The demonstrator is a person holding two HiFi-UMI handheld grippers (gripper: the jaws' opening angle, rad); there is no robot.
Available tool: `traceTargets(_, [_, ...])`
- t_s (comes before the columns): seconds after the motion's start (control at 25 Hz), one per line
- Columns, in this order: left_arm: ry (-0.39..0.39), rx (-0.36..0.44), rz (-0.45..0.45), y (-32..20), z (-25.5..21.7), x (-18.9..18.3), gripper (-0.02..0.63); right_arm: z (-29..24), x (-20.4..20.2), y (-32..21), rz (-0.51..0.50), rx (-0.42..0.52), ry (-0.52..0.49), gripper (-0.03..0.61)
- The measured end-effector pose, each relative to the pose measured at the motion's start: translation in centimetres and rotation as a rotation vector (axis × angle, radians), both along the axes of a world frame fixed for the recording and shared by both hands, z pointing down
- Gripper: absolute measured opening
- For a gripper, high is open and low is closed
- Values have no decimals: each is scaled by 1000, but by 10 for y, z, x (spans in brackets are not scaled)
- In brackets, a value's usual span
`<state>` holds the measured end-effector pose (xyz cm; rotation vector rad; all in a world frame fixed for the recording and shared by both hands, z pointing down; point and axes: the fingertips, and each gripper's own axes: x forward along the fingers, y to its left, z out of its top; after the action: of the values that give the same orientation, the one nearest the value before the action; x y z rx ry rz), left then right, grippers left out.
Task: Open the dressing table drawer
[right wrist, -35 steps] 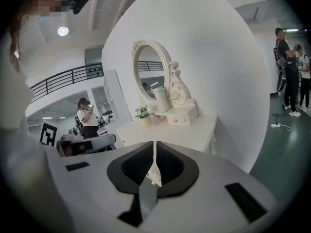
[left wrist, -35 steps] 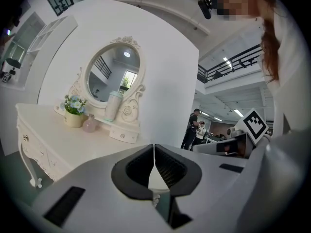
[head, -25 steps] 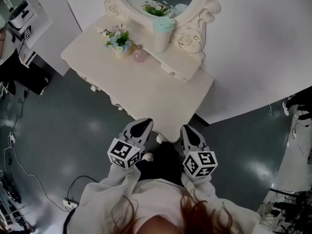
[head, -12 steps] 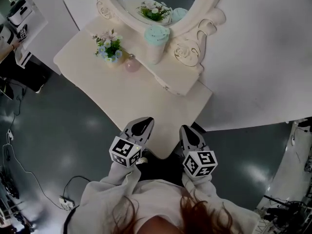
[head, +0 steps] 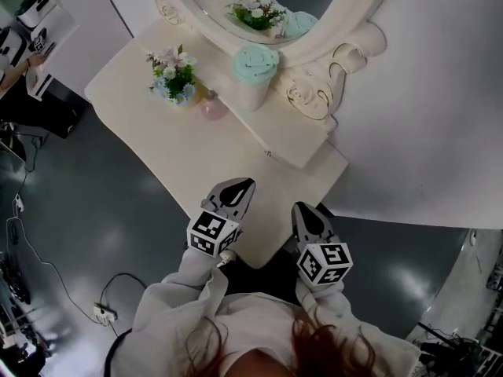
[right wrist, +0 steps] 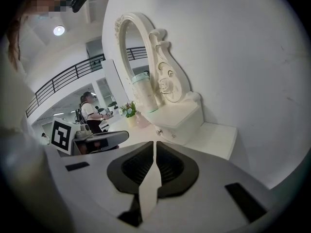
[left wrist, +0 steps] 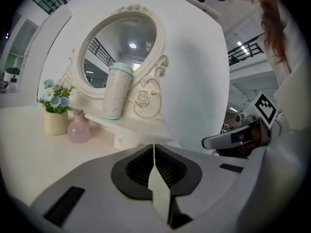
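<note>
Both tongs are closed with nothing in them: the left tongs (left wrist: 154,152) and the right tongs (right wrist: 155,152) each have their jaws pressed flat together. In the head view they hang side by side over the near edge of the cream bench (head: 181,151), left tongs (head: 233,193) at about 9 o'clock of the right tongs (head: 309,220).

The drawer (head: 275,152) is the little one in the base under the oval mirror (head: 314,45), with a tiny knob on its front. It's shut. It sits at roughly 1 o'clock from the left tongs and 11 o'clock from the right, apart from both. The right gripper view has it just past the tips (right wrist: 172,132), and the left gripper view has it a bit left of centre (left wrist: 127,139).

On top of that base, at 12 o'clock of the drawer, stands a mint-lidded tumbler (head: 255,69). A pink bottle (head: 212,107) is on the bench at 10 o'clock of the drawer, with a flower pot (head: 174,77) just beyond it the same way.

A pale round knob (head: 229,255) pokes out at the bench's front edge, right under the left tongs' marker cube.
</note>
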<state>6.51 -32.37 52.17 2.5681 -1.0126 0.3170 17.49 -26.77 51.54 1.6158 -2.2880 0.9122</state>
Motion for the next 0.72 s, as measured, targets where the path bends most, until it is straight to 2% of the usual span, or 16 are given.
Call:
traceTargets(0.36, [-73, -29, -5, -37, 31, 25, 28, 9, 5, -20, -37, -23, 18, 43])
traceTargets(0.4, [-83, -34, -4, -41, 35, 27, 46, 10, 6, -21, -37, -25, 19, 43])
traceTargets(0.48, [-100, -45, 1, -49, 43, 31, 136, 13, 7, -21, -36, -33, 21, 43])
traceTargets(0.72, [-146, -43, 13, -67, 57, 46, 164, 19, 11, -18, -35, -59, 32, 43])
